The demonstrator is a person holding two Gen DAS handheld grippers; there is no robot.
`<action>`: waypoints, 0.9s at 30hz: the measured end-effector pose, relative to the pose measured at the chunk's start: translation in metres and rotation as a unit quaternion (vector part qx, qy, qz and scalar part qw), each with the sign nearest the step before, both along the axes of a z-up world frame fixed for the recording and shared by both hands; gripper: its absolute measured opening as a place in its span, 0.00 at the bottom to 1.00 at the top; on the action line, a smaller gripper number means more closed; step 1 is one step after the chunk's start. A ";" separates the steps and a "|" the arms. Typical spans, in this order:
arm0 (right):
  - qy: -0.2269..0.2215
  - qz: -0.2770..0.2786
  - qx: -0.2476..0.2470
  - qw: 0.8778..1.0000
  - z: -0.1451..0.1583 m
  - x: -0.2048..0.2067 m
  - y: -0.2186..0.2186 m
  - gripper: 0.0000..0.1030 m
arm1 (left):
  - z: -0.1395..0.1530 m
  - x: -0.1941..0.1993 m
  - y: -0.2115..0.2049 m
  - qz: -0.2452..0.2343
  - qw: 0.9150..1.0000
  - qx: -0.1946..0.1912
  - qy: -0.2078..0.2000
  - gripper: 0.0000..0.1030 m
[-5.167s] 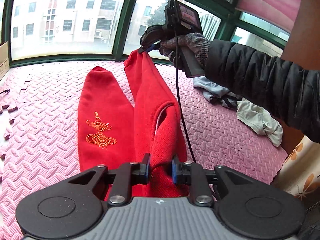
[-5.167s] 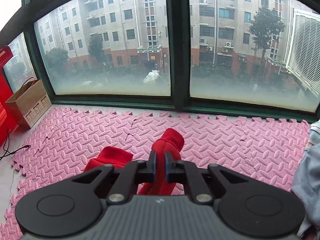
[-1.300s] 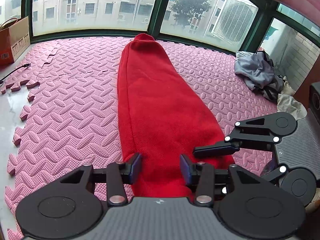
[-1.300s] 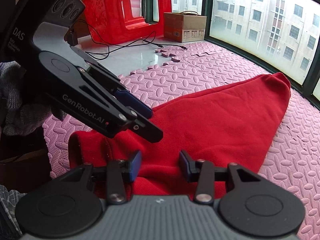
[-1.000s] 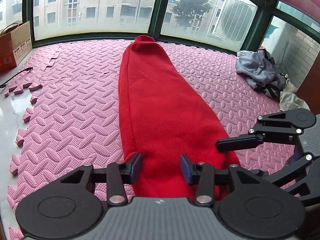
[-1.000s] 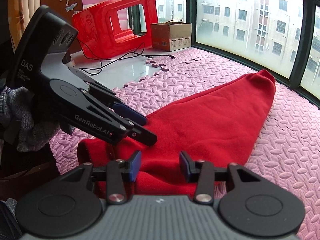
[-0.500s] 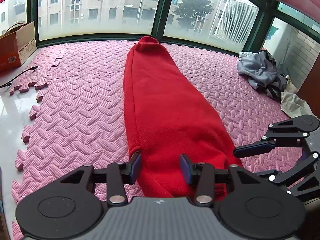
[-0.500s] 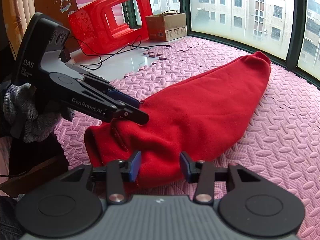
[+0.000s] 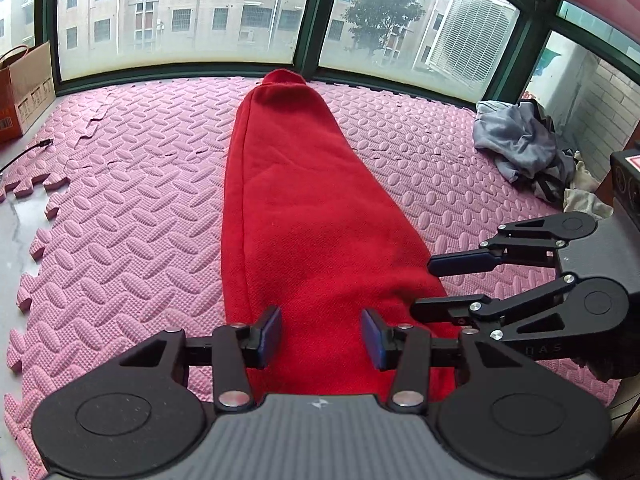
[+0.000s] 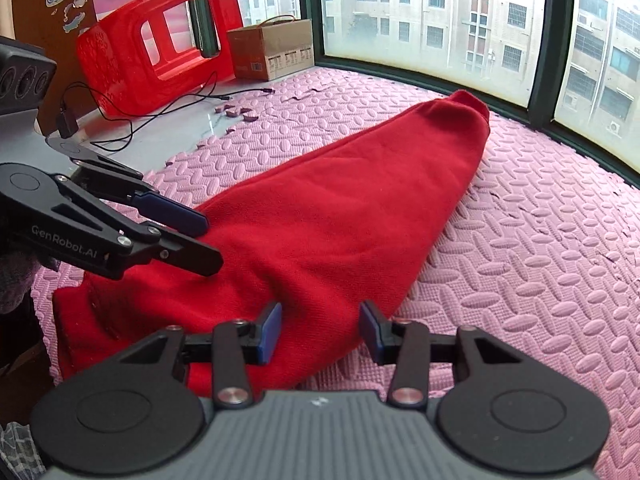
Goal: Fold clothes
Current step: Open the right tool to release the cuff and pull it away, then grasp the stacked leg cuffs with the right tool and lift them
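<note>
A red garment (image 9: 296,200), folded lengthwise into one long strip, lies flat on the pink foam mat (image 9: 120,200) and runs from my grippers toward the window. It also shows in the right wrist view (image 10: 340,208). My left gripper (image 9: 320,338) is open and empty over the strip's near end. My right gripper (image 10: 320,334) is open and empty at the strip's right edge near that end. The right gripper (image 9: 434,286) shows in the left wrist view with its jaws apart. The left gripper (image 10: 210,240) shows in the right wrist view, open above the cloth.
A pile of grey and pale clothes (image 9: 524,148) lies at the mat's right side. A cardboard box (image 10: 272,48), a red plastic stool (image 10: 160,40) on its side and black cables (image 10: 132,120) sit on the bare floor left of the mat. Windows line the far edge.
Five seconds ago both grippers were shut on the garment, holding it up; now it lies folded on the mat and both are open. In the last second both grippers drew back slightly.
</note>
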State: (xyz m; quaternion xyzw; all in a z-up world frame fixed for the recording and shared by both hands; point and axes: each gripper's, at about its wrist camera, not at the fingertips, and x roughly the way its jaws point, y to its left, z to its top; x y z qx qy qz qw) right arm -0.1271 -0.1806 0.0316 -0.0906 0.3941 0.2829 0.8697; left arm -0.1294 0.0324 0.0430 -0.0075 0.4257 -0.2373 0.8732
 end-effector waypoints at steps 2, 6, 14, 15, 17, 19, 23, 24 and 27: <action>0.008 0.005 -0.006 1.000 -0.004 0.005 -0.001 0.42 | 0.000 -0.002 0.001 -0.006 1.000 -0.001 -0.003 0.47; -0.012 0.008 -0.008 1.000 0.017 0.024 -0.002 0.42 | 0.001 -0.001 0.004 -0.011 1.000 -0.007 0.000 0.48; -0.030 -0.022 -0.031 0.999 0.019 0.112 0.014 0.42 | 0.001 -0.002 0.005 -0.007 1.000 -0.017 0.006 0.50; -0.026 -0.027 -0.037 0.999 0.013 0.123 0.015 0.42 | 0.000 -0.002 0.005 -0.008 1.000 -0.017 0.007 0.50; -0.016 -0.037 -0.049 0.998 0.001 0.144 0.018 0.42 | -0.001 -0.002 0.006 -0.009 1.000 -0.021 0.009 0.51; 0.001 -0.042 -0.059 0.997 -0.012 0.160 0.019 0.42 | -0.001 -0.002 0.007 -0.009 1.000 -0.025 0.013 0.51; 0.006 -0.030 -0.065 0.997 -0.016 0.175 0.024 0.43 | -0.002 -0.001 0.010 -0.008 0.999 -0.037 0.020 0.51; 0.002 -0.027 -0.064 0.998 -0.013 0.179 0.026 0.43 | -0.002 -0.001 0.011 -0.008 0.999 -0.038 0.021 0.51; -0.011 -0.026 -0.055 0.998 -0.001 0.196 0.033 0.43 | -0.002 0.000 0.012 -0.007 0.999 -0.044 0.025 0.53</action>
